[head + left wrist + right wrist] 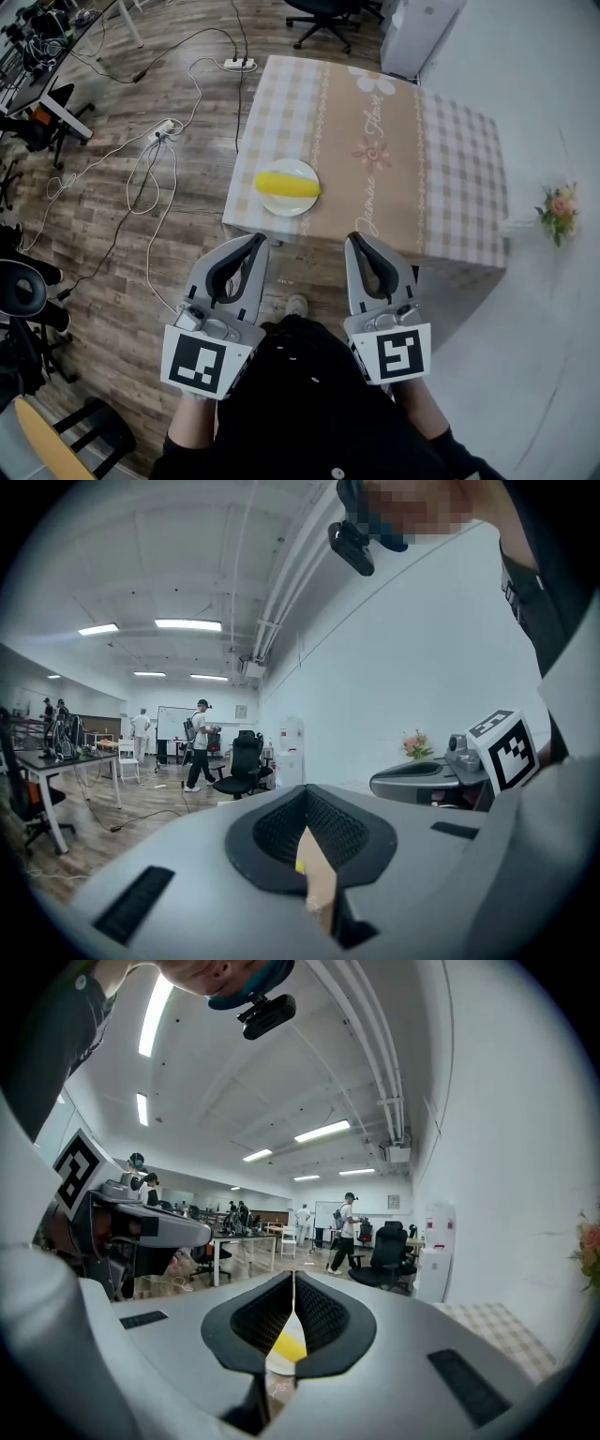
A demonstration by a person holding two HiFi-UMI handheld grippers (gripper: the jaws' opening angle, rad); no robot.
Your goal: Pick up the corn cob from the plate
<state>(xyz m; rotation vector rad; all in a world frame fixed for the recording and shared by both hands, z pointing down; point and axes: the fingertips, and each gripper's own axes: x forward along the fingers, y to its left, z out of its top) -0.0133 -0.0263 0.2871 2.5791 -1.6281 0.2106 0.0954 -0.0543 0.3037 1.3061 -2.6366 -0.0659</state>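
Observation:
A yellow corn cob lies on a small white plate near the front left corner of a table with a checked cloth. Both grippers hover short of the table's front edge, pointing at it. My left gripper is shut and holds nothing, just below and left of the plate. My right gripper is also shut and empty, right of the plate. In the right gripper view the corn cob and plate show through the gap behind the shut jaws. The left gripper view shows a yellow sliver of corn.
Cables and a power strip trail over the wooden floor left of the table. An office chair and a white cabinet stand beyond it. Flowers sit to the right. A person walks far off.

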